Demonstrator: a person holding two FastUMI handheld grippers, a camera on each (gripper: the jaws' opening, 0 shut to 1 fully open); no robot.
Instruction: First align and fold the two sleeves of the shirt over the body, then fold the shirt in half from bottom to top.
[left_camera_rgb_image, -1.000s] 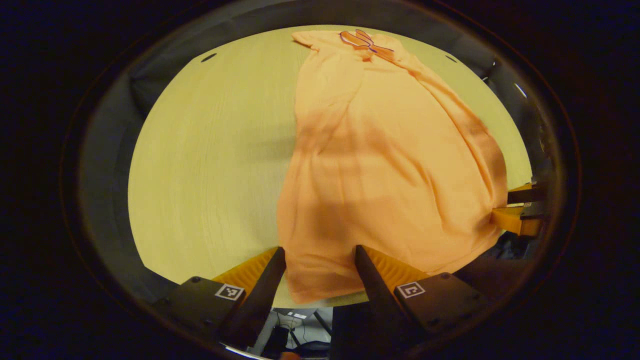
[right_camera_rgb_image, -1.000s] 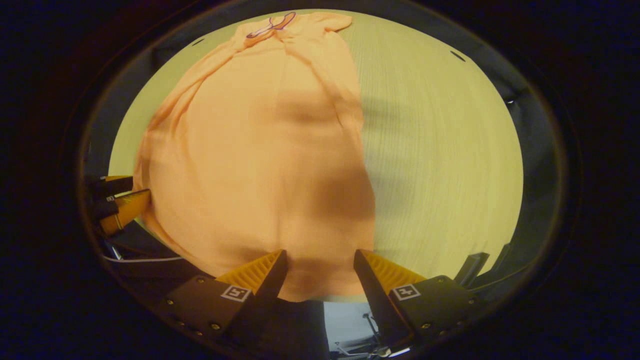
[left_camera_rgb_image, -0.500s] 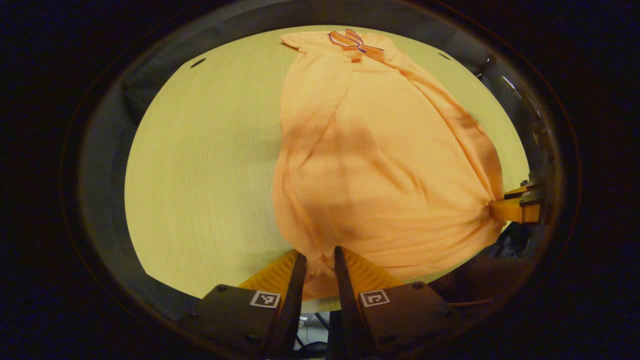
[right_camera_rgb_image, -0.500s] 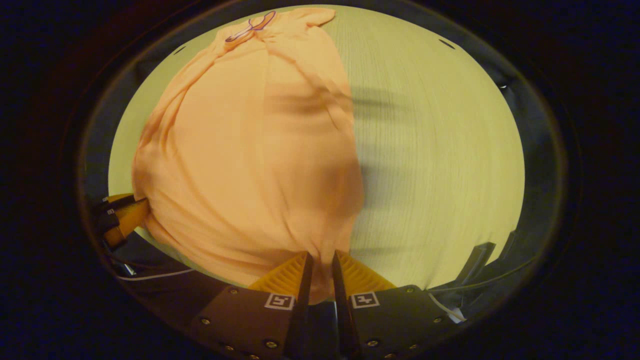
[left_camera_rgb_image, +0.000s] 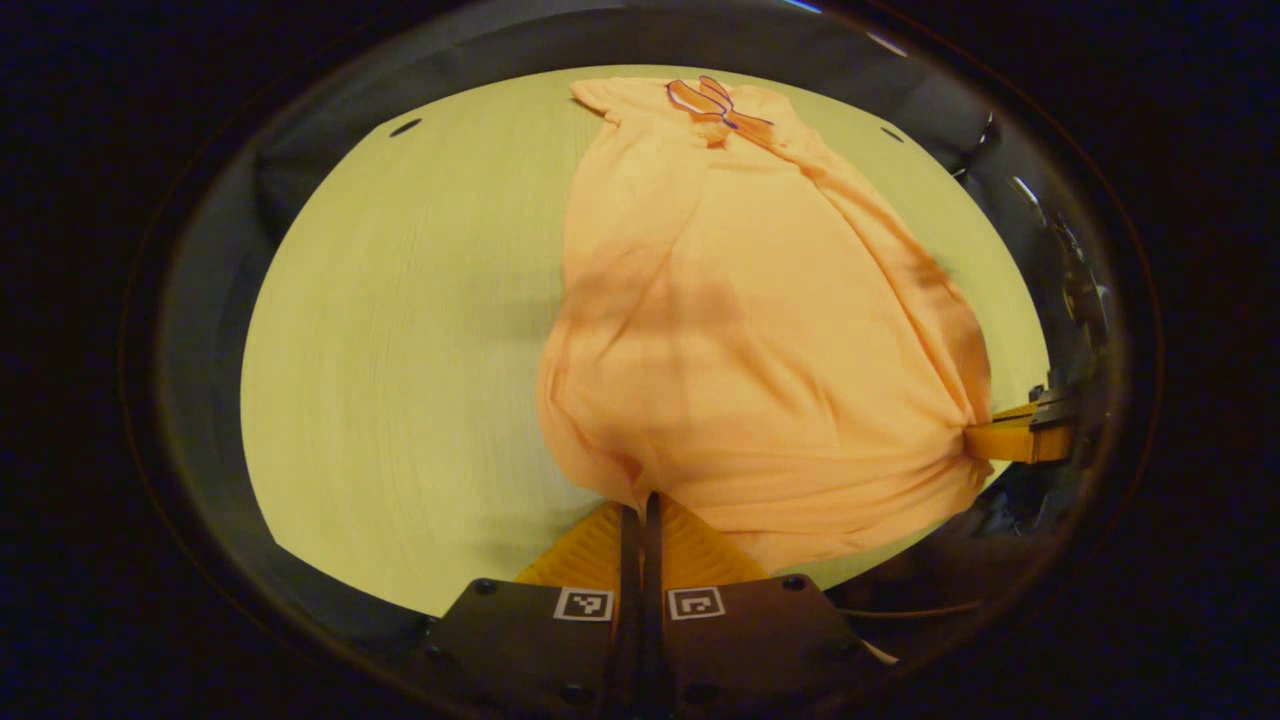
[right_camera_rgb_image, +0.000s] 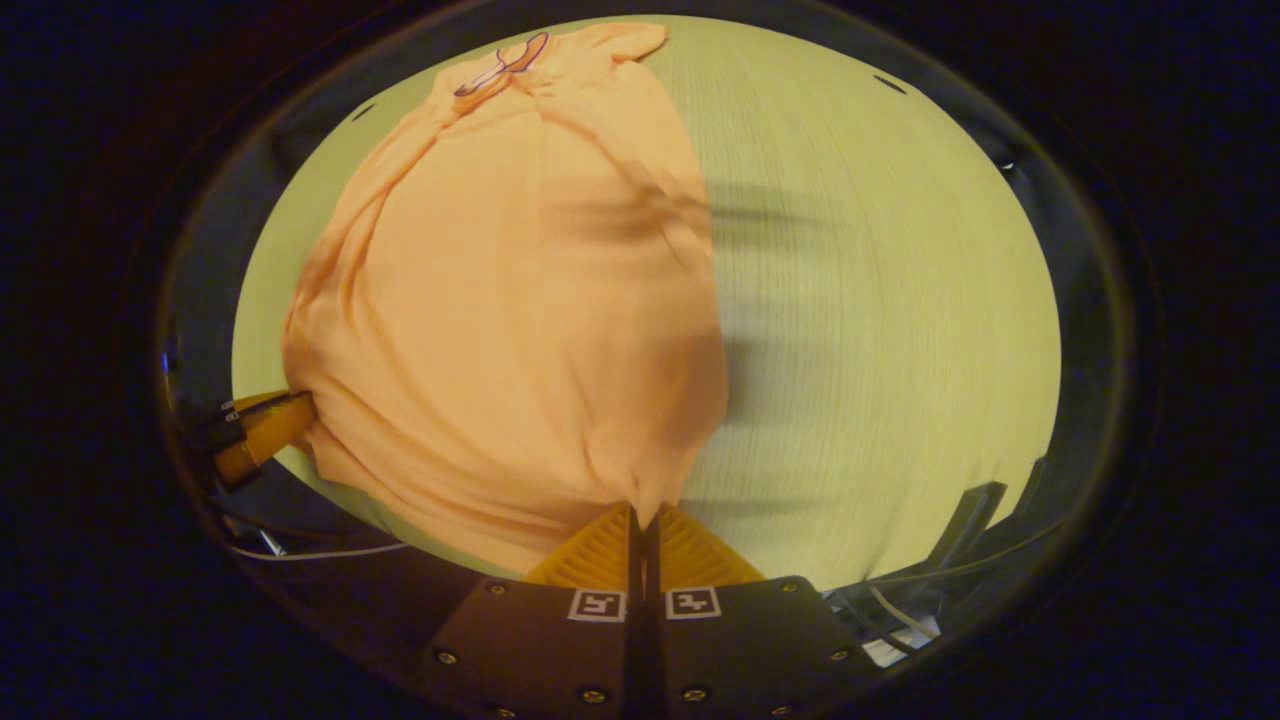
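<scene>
An orange shirt (left_camera_rgb_image: 760, 320) lies lengthwise on the pale wooden table (left_camera_rgb_image: 400, 330), collar at the far end, sleeves folded in over the body. My left gripper (left_camera_rgb_image: 640, 505) is shut on the shirt's bottom hem at its left corner, the cloth bunched between the fingers. In the right gripper view the same shirt (right_camera_rgb_image: 520, 300) spreads up and to the left, and my right gripper (right_camera_rgb_image: 643, 518) is shut on the hem's right corner. Each gripper appears in the other's view: the right gripper (left_camera_rgb_image: 1010, 440) at the far right edge, the left gripper (right_camera_rgb_image: 260, 435) at the left edge.
The table (right_camera_rgb_image: 880, 330) stretches bare on the outer side of the shirt in both views. Its near edge runs just under the grippers. Cables (right_camera_rgb_image: 300, 550) hang below the table edge at lower left in the right gripper view.
Both grippers went from open around the bottom hem to shut on it. The hem corners have gathered and lifted slightly, pulling creases across the lower shirt.
</scene>
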